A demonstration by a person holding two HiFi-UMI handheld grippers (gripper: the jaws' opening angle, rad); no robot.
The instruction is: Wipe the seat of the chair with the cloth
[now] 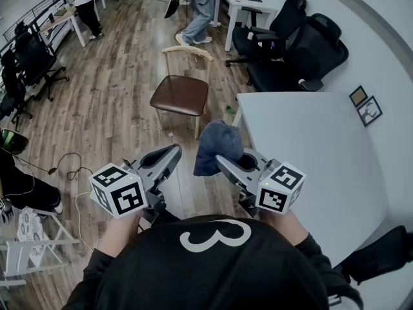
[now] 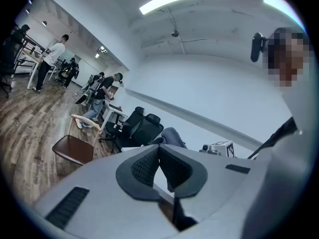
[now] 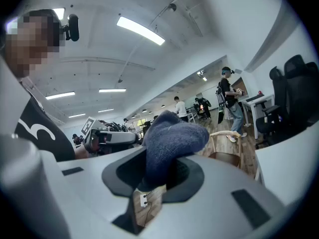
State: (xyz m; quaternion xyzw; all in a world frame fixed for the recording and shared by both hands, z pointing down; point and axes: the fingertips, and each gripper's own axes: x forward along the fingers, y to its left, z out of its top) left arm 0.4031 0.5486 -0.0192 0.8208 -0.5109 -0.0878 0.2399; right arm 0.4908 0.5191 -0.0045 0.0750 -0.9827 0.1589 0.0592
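A chair with a brown seat [image 1: 181, 94] and a pale wooden backrest stands on the wood floor ahead of me, a good way beyond both grippers. My right gripper [image 1: 227, 163] is held up in the air, shut on a bunched dark blue cloth [image 1: 217, 146] that bulges up out of its jaws. The right gripper view shows the cloth [image 3: 172, 136] filling the right gripper [image 3: 164, 169], with the chair [image 3: 225, 158] past it. My left gripper [image 1: 171, 156] hovers beside it at the same height, shut and holding nothing. The left gripper view shows the left gripper [image 2: 159, 151], the chair [image 2: 73, 149] and the cloth [image 2: 172, 135].
A white table [image 1: 310, 147] stands right of me, its corner near the chair. Black office chairs [image 1: 303, 44] crowd the far right. People stand and walk by desks at the back. Cables [image 1: 64, 166] and a white stool [image 1: 26, 244] lie at the left.
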